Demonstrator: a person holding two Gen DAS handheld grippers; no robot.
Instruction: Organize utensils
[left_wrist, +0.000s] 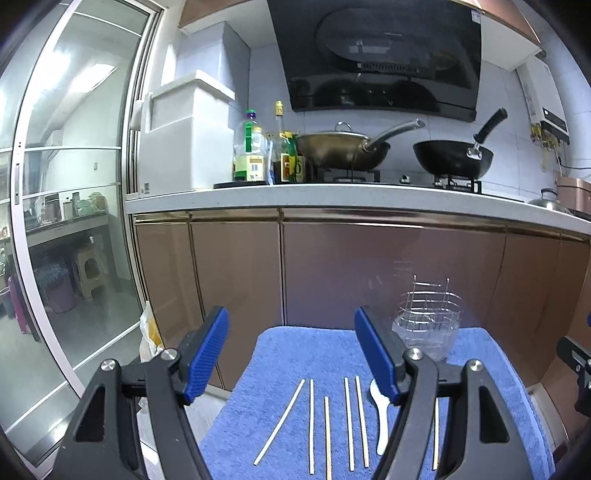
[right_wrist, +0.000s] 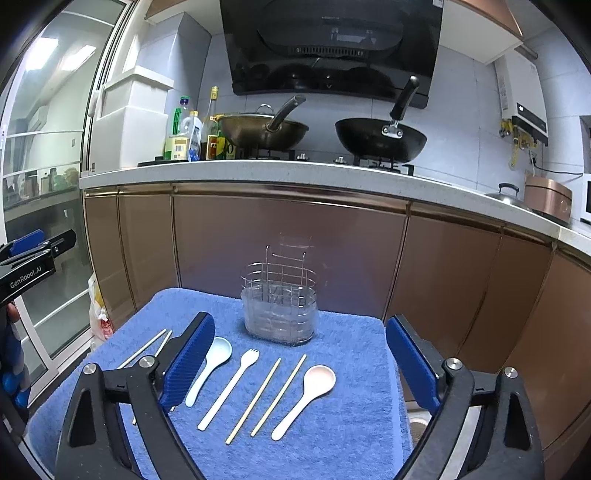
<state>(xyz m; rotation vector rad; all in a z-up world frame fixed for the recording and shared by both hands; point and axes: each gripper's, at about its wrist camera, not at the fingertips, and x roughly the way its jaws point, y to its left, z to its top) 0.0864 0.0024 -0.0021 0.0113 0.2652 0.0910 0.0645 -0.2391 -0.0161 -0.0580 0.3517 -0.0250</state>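
A blue towel (right_wrist: 332, 424) covers a small table. On it lie several pale chopsticks (left_wrist: 325, 435), a light-blue spoon (right_wrist: 210, 365), a white spork (right_wrist: 229, 387), two more chopsticks (right_wrist: 277, 395) and a pink spoon (right_wrist: 306, 395). A wire utensil holder (right_wrist: 279, 310) with a clear base stands upright at the towel's far edge; it also shows in the left wrist view (left_wrist: 426, 325). My left gripper (left_wrist: 291, 354) is open and empty above the chopsticks. My right gripper (right_wrist: 299, 365) is open and empty above the spoons and spork.
Brown cabinet fronts (right_wrist: 295, 251) stand right behind the table. On the white counter (right_wrist: 258, 171) above are two woks (right_wrist: 380, 138) and several bottles (right_wrist: 192, 136). A glass sliding door (left_wrist: 74, 221) is at the left. A plastic bag (right_wrist: 98, 310) lies on the floor.
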